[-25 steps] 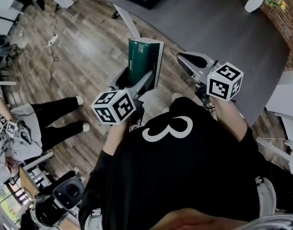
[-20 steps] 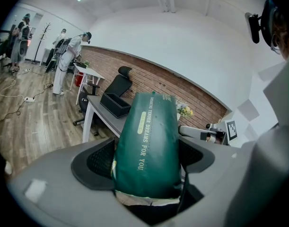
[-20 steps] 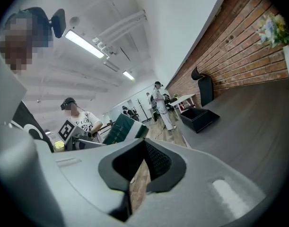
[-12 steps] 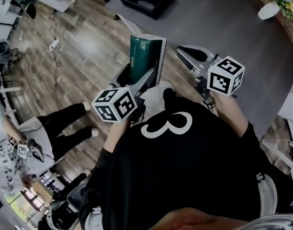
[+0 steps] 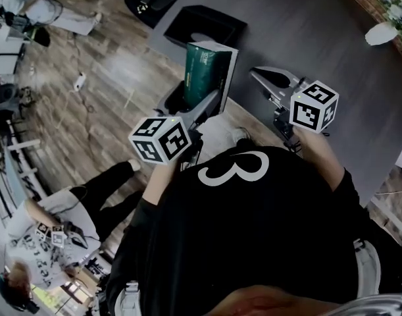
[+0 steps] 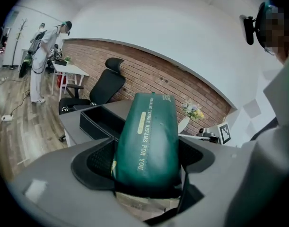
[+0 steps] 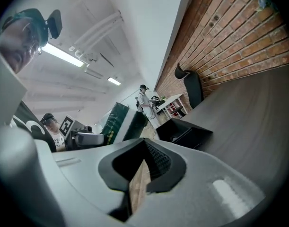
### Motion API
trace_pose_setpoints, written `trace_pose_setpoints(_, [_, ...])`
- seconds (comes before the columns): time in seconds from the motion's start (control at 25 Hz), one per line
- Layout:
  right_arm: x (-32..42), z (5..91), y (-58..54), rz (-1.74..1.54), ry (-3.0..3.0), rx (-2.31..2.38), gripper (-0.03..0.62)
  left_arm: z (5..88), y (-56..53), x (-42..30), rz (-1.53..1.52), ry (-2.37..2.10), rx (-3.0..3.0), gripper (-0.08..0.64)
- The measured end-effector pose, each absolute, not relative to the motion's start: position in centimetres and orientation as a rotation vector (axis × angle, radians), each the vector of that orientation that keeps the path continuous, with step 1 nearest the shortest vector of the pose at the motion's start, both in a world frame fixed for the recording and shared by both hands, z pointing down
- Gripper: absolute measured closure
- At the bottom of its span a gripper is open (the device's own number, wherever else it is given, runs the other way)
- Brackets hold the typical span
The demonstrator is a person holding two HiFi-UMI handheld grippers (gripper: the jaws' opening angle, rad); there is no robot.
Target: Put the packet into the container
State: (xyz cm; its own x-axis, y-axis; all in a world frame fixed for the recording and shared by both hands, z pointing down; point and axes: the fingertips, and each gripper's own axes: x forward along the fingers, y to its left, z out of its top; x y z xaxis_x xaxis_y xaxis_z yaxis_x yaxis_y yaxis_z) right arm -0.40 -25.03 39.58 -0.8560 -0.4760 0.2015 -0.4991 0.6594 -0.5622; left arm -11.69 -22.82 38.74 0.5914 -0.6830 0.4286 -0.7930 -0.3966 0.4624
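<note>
My left gripper (image 5: 195, 104) is shut on a tall dark green packet (image 5: 204, 76) and holds it upright over the near edge of the grey table (image 5: 306, 38). In the left gripper view the packet (image 6: 146, 141) fills the space between the jaws of that gripper (image 6: 144, 163). The black rectangular container (image 5: 206, 28) lies on the table just beyond the packet, also seen as the container (image 6: 98, 121) behind it. My right gripper (image 5: 274, 81) hovers to the right, shut with nothing in it; in its own view my right gripper (image 7: 144, 159) faces the packet (image 7: 117, 122) and container (image 7: 184, 132).
A white vase with flowers (image 5: 383, 31) stands at the table's far right by a brick wall. A black office chair (image 6: 109, 86) is behind the table. One person crouches on the wooden floor at lower left (image 5: 49, 236); another person stands far off (image 6: 40, 56).
The left gripper with the packet has moved closer to the table, and the container now sits nearer the packet's top. The right gripper keeps its place beside it.
</note>
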Motion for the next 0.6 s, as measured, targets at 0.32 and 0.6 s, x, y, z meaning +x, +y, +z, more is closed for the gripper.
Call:
trace_pose_setpoints(0.32, [1.3,39.0,-27.6,0.962,-2.836,0.983,0.591,38.1,-28.3,-10.3,0.294,-1.009,2.359,0.129])
trace_pose_setpoints(0.6, [2.8,38.2,-28.3,0.939,-2.771,1.235,0.591,36.1,-31.0,-10.4,0.364,-0.771,2.61,0.129])
